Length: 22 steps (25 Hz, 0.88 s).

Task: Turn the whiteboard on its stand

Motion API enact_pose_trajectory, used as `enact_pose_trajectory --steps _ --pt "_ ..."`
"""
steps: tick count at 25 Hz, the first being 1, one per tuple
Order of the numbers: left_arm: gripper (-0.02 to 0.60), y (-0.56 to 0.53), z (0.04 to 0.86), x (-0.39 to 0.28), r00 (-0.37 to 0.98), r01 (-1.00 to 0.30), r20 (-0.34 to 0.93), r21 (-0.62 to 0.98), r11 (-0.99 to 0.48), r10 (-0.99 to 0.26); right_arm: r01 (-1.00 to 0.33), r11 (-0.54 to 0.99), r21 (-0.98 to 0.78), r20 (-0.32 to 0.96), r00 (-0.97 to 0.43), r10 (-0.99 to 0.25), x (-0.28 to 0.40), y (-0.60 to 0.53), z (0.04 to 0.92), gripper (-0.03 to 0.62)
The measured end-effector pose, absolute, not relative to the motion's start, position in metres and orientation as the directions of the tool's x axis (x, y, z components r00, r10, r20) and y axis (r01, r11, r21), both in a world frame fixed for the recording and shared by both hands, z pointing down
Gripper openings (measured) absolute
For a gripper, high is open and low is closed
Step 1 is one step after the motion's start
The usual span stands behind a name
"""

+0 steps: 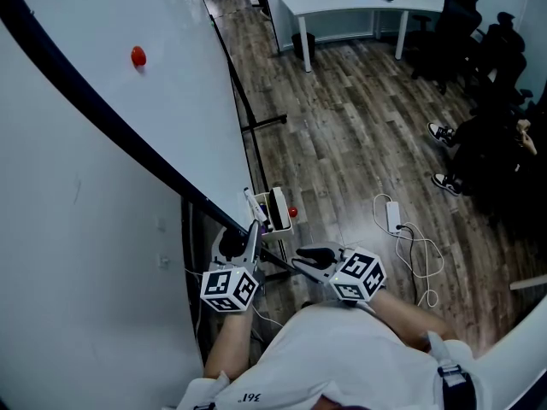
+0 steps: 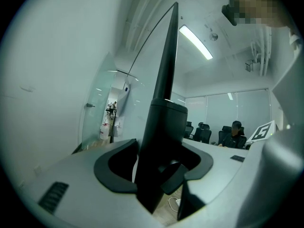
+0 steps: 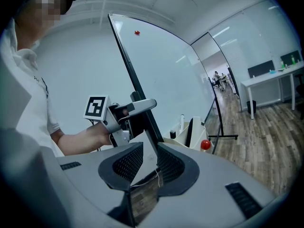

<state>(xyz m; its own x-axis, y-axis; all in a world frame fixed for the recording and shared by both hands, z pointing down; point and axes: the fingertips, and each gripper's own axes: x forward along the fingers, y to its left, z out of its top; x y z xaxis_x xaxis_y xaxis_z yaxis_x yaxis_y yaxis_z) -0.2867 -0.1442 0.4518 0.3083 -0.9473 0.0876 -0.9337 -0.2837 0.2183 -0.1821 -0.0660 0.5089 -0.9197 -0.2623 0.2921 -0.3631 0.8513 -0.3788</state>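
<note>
The large whiteboard [image 1: 171, 84] stands tilted on its stand, and its dark frame [image 1: 111, 135] runs down to both grippers. My left gripper [image 1: 252, 244] is shut on the frame's lower end. The thick dark frame [image 2: 164, 127] fills the gap between that gripper's [image 2: 159, 165] jaws. Just to its right, my right gripper [image 1: 306, 259] holds the board's lower edge. In the right gripper view the thin frame edge [image 3: 128, 65] runs down between the right gripper's [image 3: 151, 163] pads, with the left gripper [image 3: 137, 106] clamped higher on it.
A pen tray [image 1: 278, 210] with markers, an eraser and a red ball magnet [image 1: 293, 213] hangs on the board. Another red magnet [image 1: 138, 55] sticks high on it. A white wall [image 1: 77, 272] is at the left. A power strip with cables [image 1: 393, 216] lies on the floor. A seated person's feet [image 1: 443, 132] and a desk [image 1: 359, 2] are beyond.
</note>
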Motion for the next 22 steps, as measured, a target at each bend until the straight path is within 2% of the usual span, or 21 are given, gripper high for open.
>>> enact_pose_trajectory --steps 22 --pt "0.225 -0.112 0.442 -0.303 0.346 -0.911 0.033 0.252 -0.327 -0.938 -0.402 0.81 -0.428 0.26 -0.913 -0.316 -0.185 -0.073 0.509 0.097"
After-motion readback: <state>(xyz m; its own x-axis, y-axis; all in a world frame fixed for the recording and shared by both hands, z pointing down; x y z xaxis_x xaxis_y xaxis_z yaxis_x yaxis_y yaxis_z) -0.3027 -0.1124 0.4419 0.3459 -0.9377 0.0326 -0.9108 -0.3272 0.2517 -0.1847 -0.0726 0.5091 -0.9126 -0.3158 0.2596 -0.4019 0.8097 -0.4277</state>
